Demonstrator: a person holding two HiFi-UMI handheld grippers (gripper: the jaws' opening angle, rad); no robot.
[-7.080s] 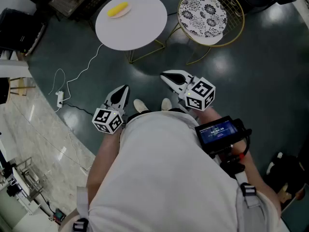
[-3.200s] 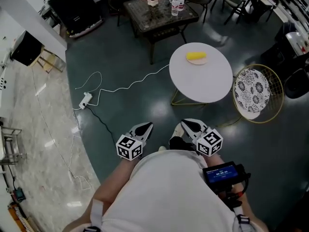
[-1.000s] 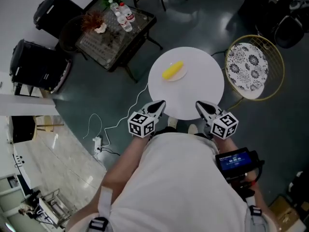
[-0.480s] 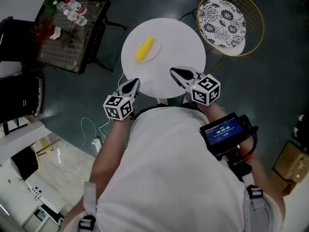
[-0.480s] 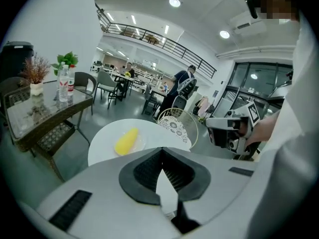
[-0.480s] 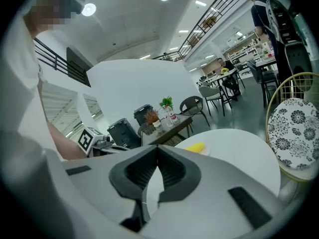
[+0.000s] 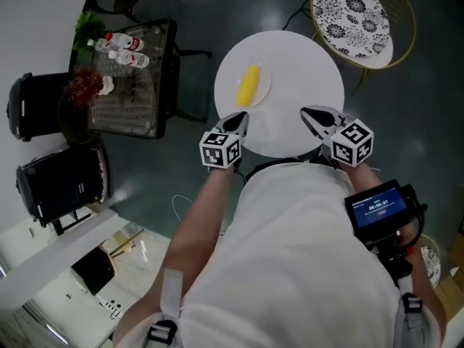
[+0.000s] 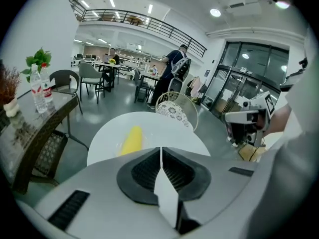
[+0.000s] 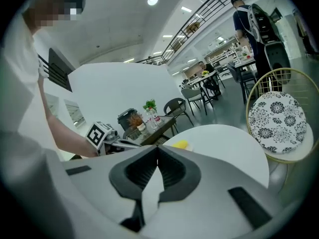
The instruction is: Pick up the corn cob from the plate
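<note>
A yellow corn cob (image 7: 248, 84) lies on a small white plate (image 7: 265, 87) on the left part of a round white table (image 7: 308, 71). My left gripper (image 7: 241, 119) is shut and empty, its tip at the table's near edge just short of the plate. In the left gripper view the corn cob (image 8: 131, 139) shows just beyond the closed left gripper (image 8: 160, 149). My right gripper (image 7: 308, 113) hovers over the table's near right edge, shut and empty. From the right gripper (image 9: 157, 148) the corn cob (image 9: 181, 144) is a small yellow spot ahead.
A dark glass-topped side table (image 7: 123, 71) with bottles and plants stands left of the round table. A gold wire chair with a patterned cushion (image 7: 355, 13) stands at the far right. Black cases (image 7: 51, 172) sit at the left. People stand far back (image 8: 172, 68).
The person has walked up to the round table. Both grippers have come down and forward to its near edge, the left one nearer the plate. Both stay shut.
</note>
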